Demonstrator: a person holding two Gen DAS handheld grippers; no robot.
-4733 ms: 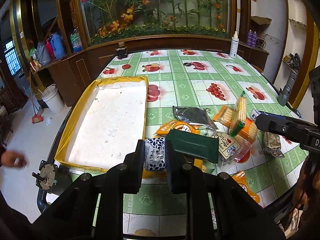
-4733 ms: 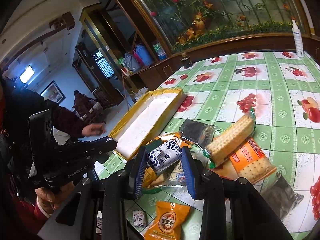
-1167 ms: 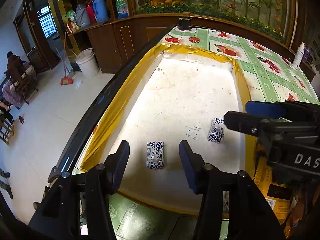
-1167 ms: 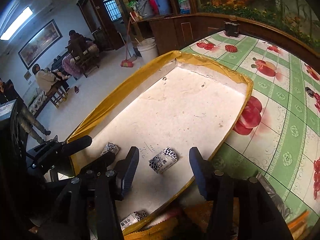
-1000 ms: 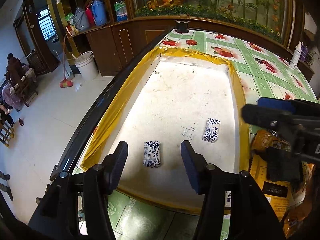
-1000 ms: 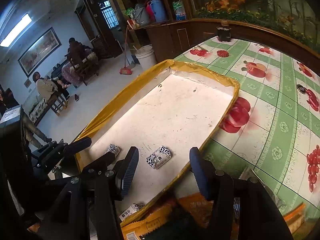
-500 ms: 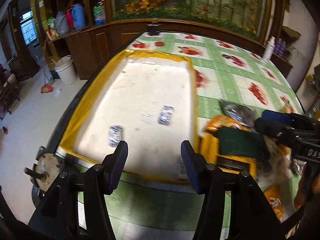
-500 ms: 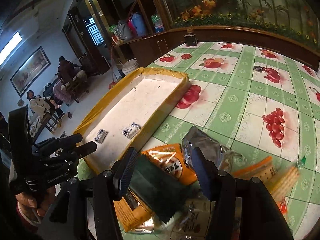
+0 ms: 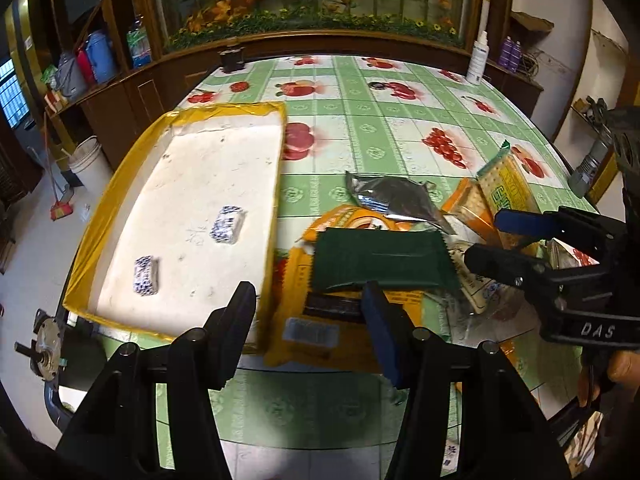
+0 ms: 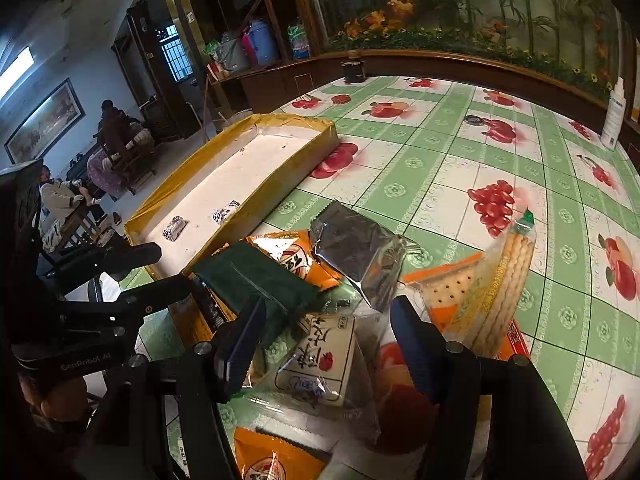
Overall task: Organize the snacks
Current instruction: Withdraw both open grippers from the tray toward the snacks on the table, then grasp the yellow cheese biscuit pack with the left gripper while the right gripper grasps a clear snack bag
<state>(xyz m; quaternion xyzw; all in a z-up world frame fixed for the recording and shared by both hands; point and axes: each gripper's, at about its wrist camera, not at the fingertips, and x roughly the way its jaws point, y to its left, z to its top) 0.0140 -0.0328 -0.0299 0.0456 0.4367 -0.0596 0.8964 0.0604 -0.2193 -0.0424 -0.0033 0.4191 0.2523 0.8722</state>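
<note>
Both wide-open tongs [image 9: 308,316] [image 10: 324,332] have retreated from the tray [image 9: 276,184] to the snack pile [image 10: 320,280].

Ahead of the left gripper [image 9: 308,312], a white tray [image 9: 276,184] edged in yellow was seen, holding two candies [image 9: 227,224] patterned in dark blue and white. Between the right gripper's [image 10: 326,334] fingers, a dark green packet [image 10: 256,276], a silver pouch [image 10: 356,248] and orange packets [image 10: 288,256] were seen on a green-and-white tablecloth [image 10: 440,152] printed with red fruit.
</note>
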